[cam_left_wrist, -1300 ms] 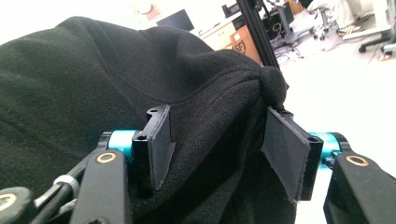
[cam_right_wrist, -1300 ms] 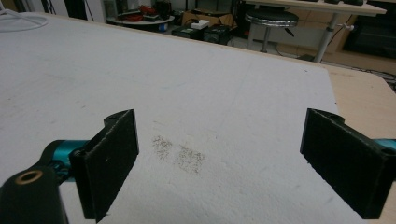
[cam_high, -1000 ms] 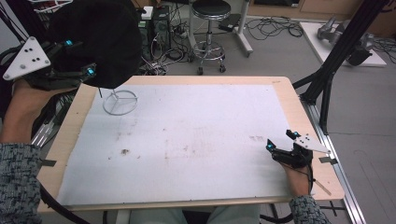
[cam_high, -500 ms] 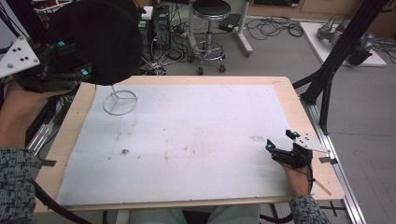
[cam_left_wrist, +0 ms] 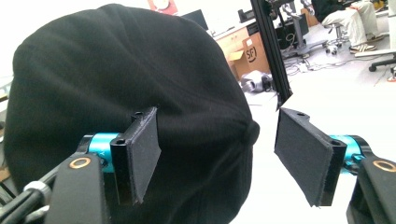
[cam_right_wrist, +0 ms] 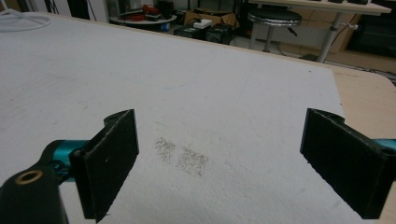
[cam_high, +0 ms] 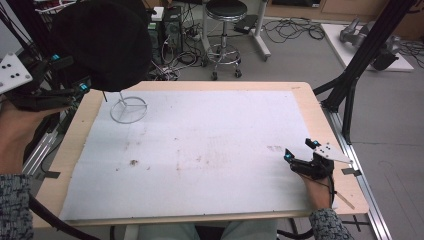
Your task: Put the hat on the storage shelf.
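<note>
**Black cap on wire stand: position relative to the left gripper**

The black cap (cam_high: 100, 45) sits on top of a white wire stand (cam_high: 128, 109), whose ring base rests on the tabletop (cam_high: 305, 100) near its far left corner. The cap hangs above that corner, clear of the white mat (cam_high: 210, 150).

The left gripper (cam_high: 70, 75) is held just off the left edge of the tabletop, directly beside the cap and pointing toward it. In the left gripper view the cap crown lies straight ahead, its top button (cam_left_wrist: 251, 132) between the two jaws. The jaws have just been opening and now stand wide; the pads do not press on the fabric, so nothing is gripped.

The right gripper (cam_high: 300, 152) rests near the right edge of the tabletop, well apart from the cap, jaws wide and empty over the mat. The left hand is clearly the nearer one.

Materials: the cap is soft, matte woven fabric, domed in shape, likely to deform under pressure. The stand is thin, rigid wire. The mat is rough and lightly stained.
</note>
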### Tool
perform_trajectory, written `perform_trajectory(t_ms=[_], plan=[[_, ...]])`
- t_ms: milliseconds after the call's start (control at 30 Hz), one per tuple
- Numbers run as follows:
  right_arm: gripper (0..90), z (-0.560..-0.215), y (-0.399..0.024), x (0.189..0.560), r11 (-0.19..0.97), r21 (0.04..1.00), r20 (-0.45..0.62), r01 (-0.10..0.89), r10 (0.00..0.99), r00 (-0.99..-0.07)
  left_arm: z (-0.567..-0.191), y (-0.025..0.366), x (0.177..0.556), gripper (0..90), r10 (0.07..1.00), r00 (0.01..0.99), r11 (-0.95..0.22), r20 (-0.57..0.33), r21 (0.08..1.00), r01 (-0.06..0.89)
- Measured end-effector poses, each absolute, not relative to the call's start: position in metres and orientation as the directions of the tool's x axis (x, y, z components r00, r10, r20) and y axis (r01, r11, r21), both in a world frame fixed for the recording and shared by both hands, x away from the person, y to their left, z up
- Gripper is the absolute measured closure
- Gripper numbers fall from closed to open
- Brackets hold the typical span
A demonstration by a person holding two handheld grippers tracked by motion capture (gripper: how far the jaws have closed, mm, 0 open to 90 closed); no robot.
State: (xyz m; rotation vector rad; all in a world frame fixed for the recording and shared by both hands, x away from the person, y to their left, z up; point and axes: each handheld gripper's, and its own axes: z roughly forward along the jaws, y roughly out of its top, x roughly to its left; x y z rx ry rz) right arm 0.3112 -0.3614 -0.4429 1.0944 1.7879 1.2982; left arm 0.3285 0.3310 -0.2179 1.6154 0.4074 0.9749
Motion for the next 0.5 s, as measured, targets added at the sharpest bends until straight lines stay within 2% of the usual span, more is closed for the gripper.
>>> perform_trajectory(t_ms=[500], plan=[[10.5, -0.44, -0.349, 0.324, 0.16, 0.958, -0.041, 0.237, 0.897, -0.44, -0.247, 0.328, 0.305, 27.7, 0.762, 0.565, -0.277, 0.318, 0.948, -0.16]])
